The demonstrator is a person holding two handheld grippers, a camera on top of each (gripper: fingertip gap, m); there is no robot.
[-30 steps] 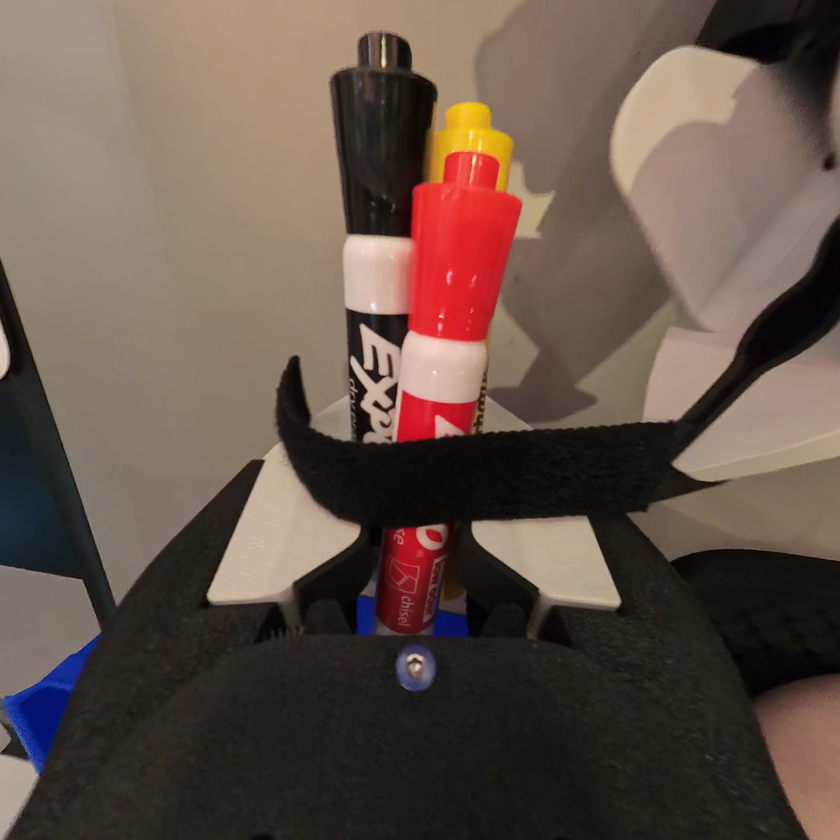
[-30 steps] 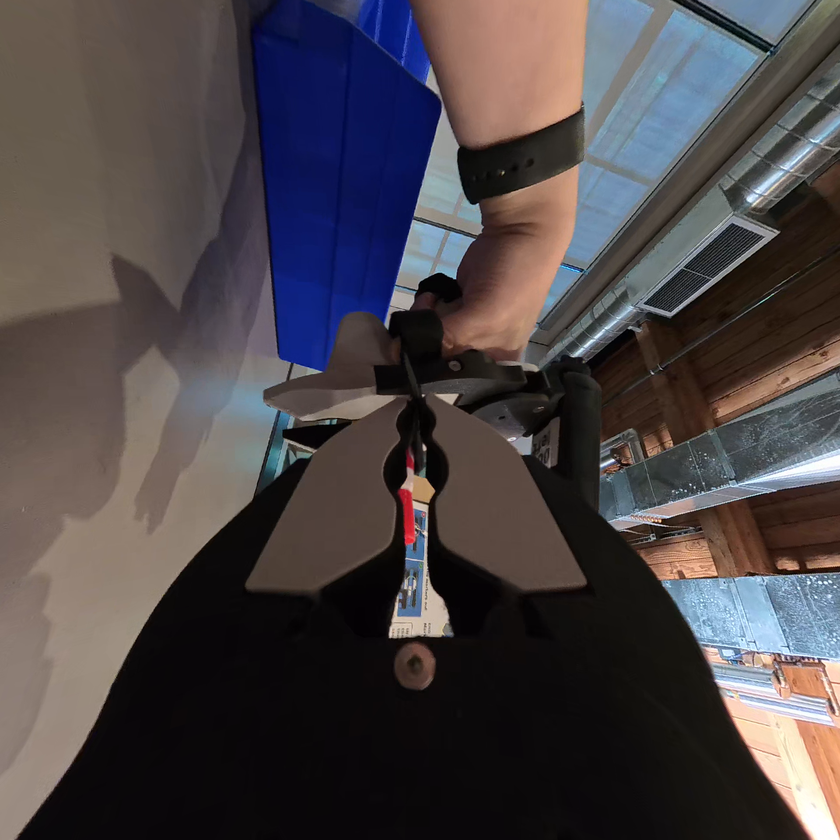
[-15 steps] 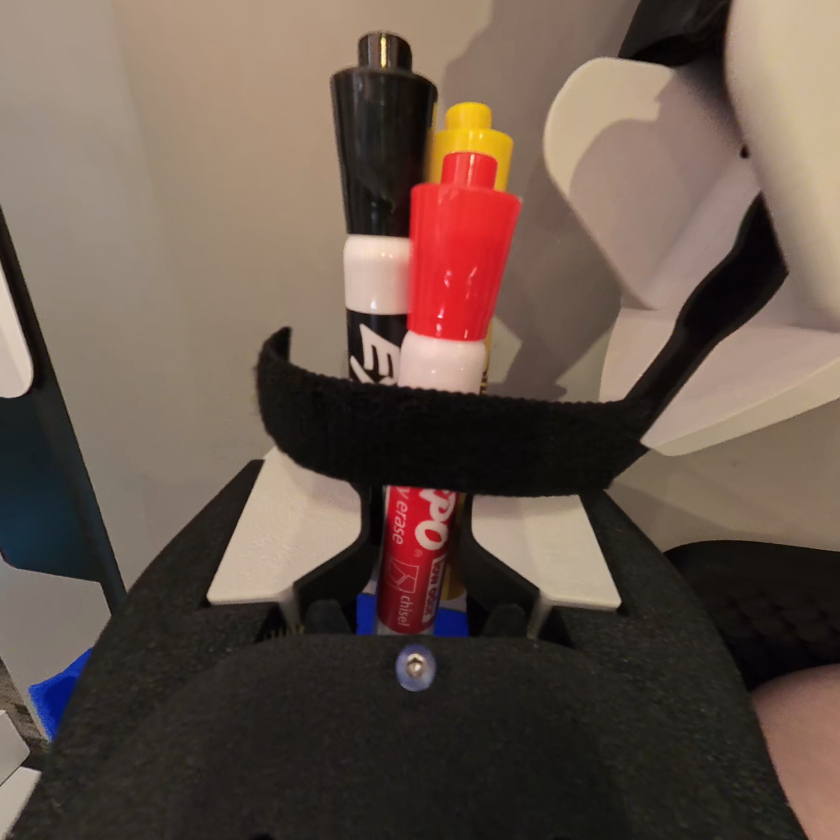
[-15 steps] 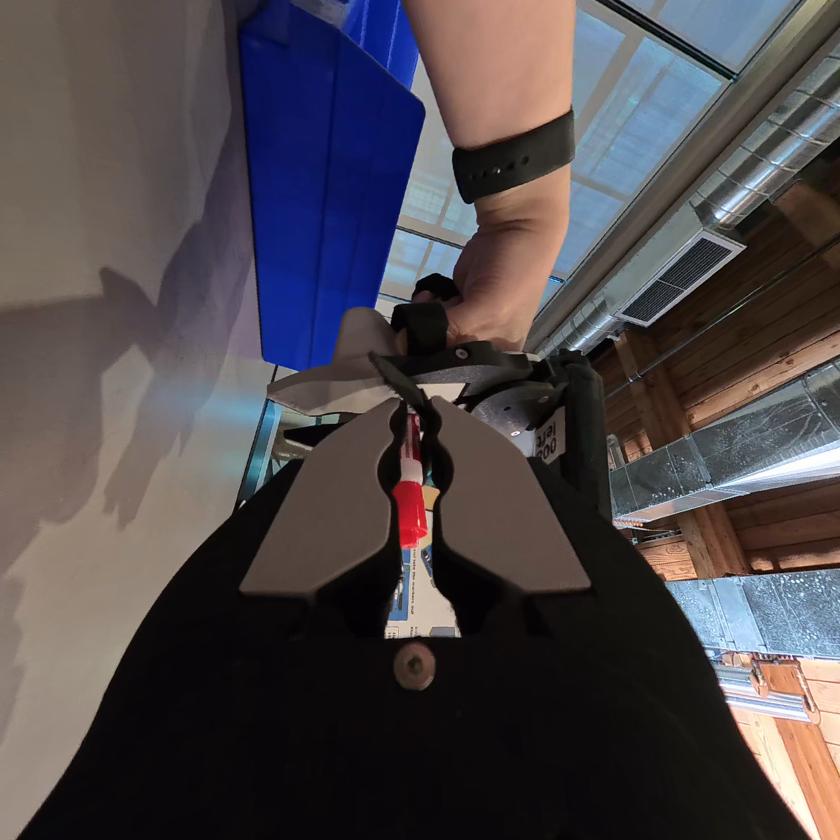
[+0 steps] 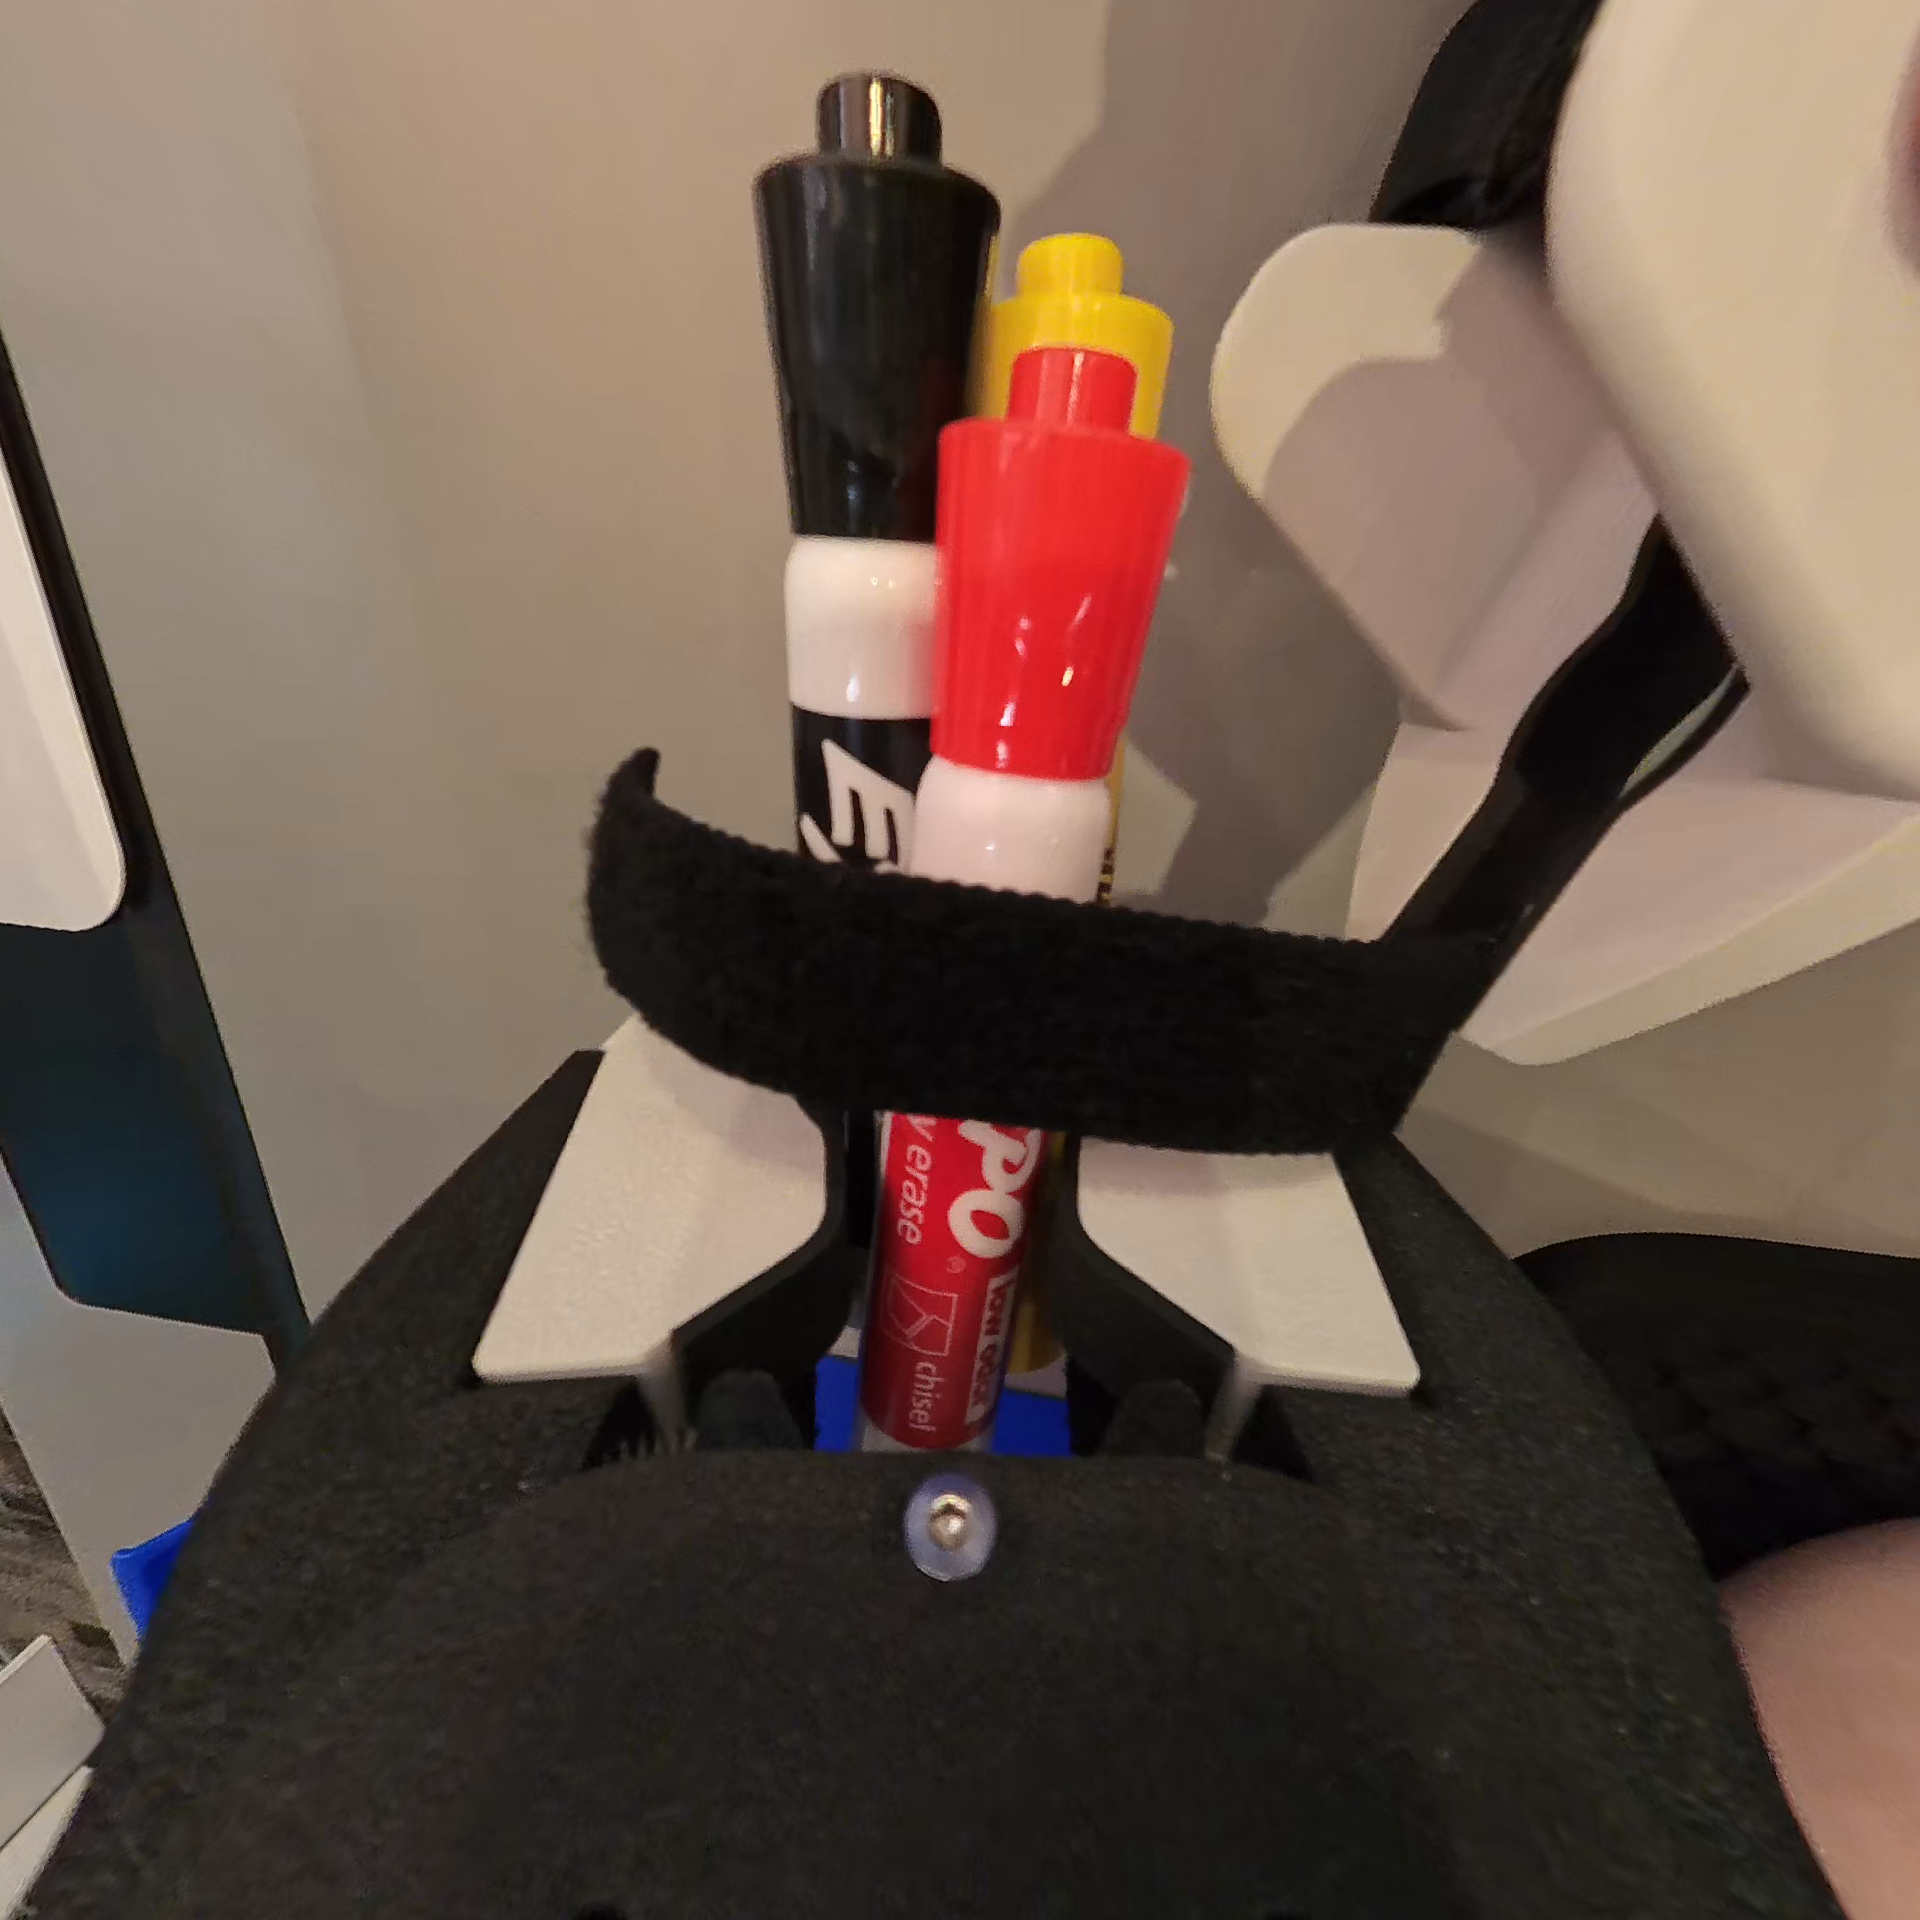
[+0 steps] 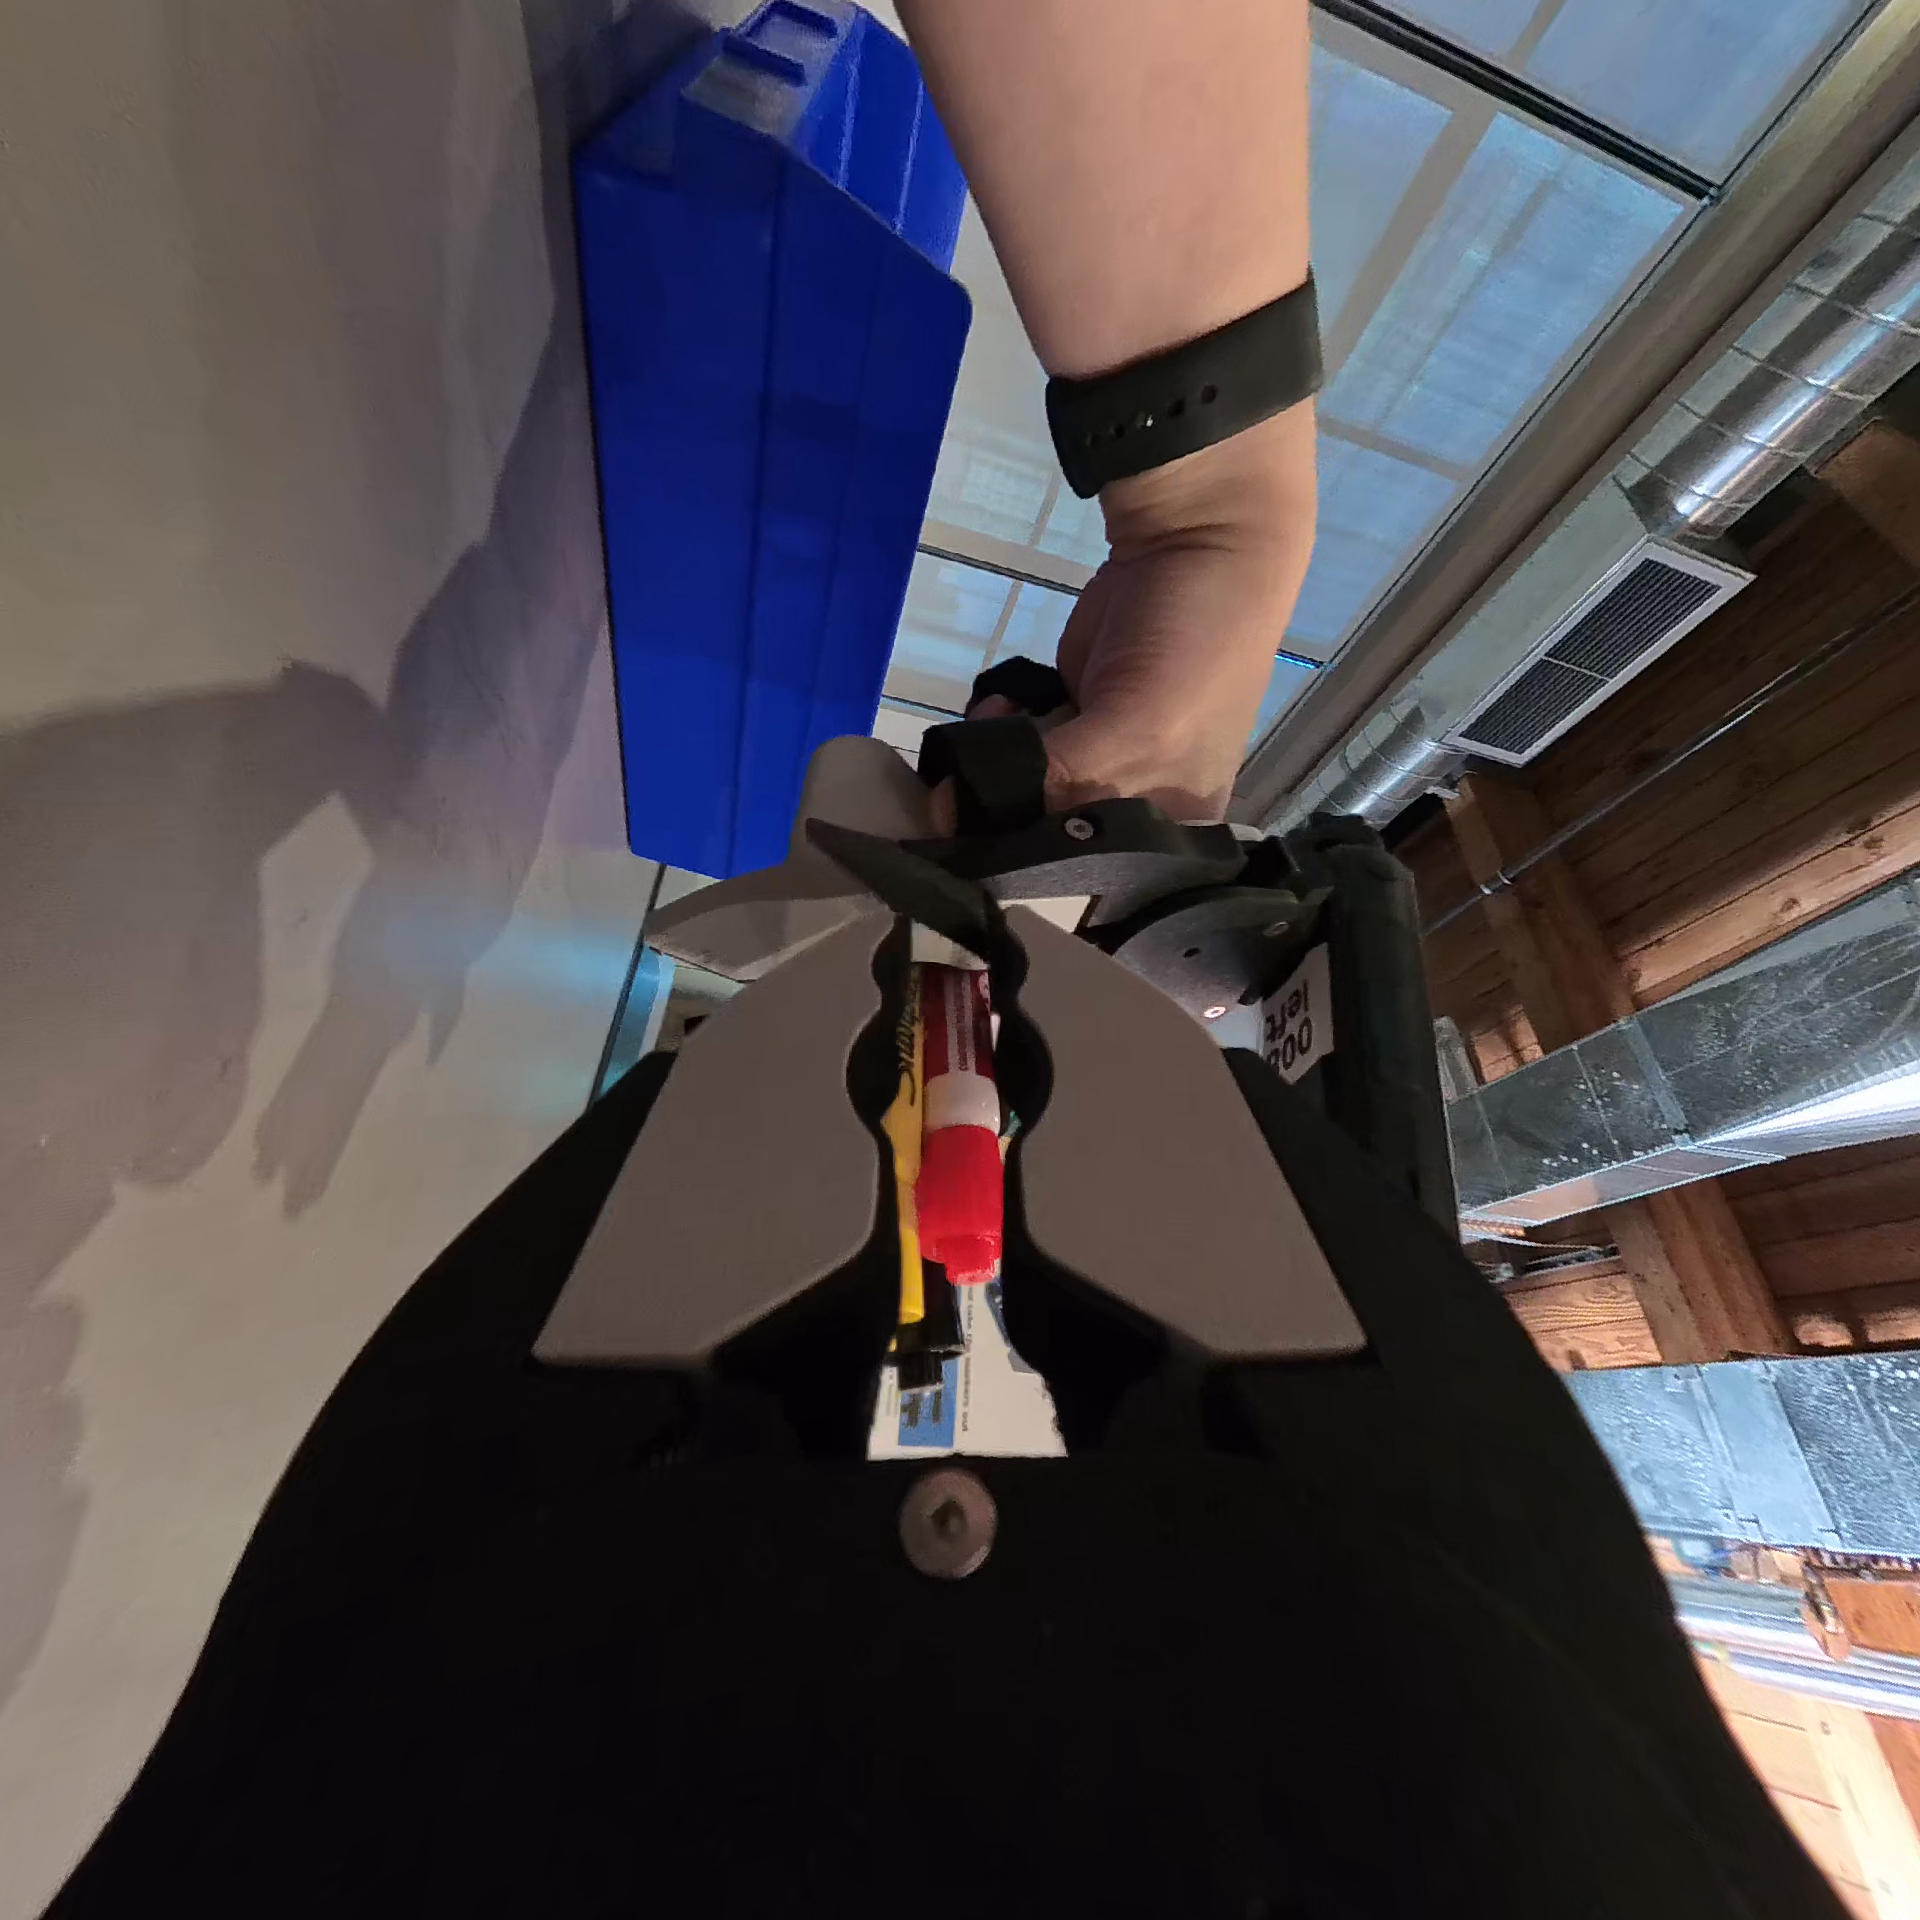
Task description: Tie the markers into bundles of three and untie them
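Note:
My left gripper is shut on three upright markers: black, yellow and red. A black hook-and-loop strap runs across the front of the markers just above the fingertips. Its left end curls free. Its right end rises to the upper right, between my right gripper's white fingers. In the right wrist view my right gripper is shut on the strap, close to the left gripper. The red marker and yellow marker show through the gap between its fingers.
A blue bin stands on the pale table just beyond the grippers. A hand with a black wristband holds the left gripper. A dark panel is at the left, and black mesh at the lower right.
My right gripper has moved in close to the markers, carrying the strap end up and to the right. The strap has slid higher on the markers. The left gripper has held still.

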